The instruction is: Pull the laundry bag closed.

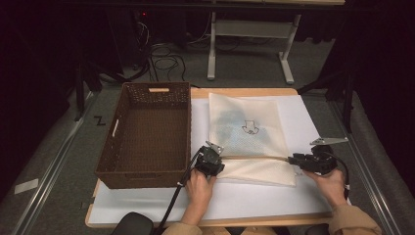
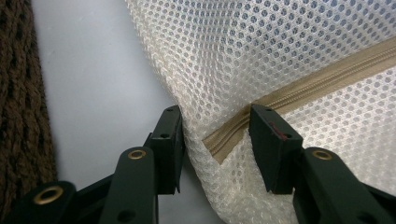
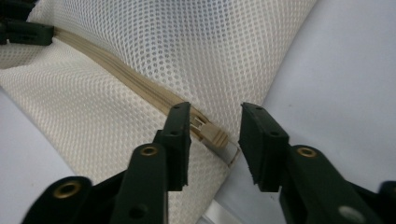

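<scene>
A cream mesh zip bag (image 1: 247, 129) lies flat on the white table cover, its near edge folded over along a tan zipper (image 1: 254, 157). My left gripper (image 1: 217, 155) is at the bag's left corner. In the left gripper view it (image 2: 217, 113) stands open, jaws either side of the zipper's end (image 2: 233, 130) and the mesh corner (image 2: 224, 70). My right gripper (image 1: 293, 159) is at the zipper's right end. In the right gripper view it (image 3: 215, 108) is open around the zipper slider (image 3: 205, 128), and the left gripper (image 3: 18, 28) shows far off at the top left.
A brown wicker basket (image 1: 110, 147), with nothing in it, stands just left of the bag and close to my left gripper; its weave (image 2: 21, 116) runs along the left gripper view's edge. Bare white cover (image 1: 244, 198) lies in front of the bag. Table legs and cables stand beyond.
</scene>
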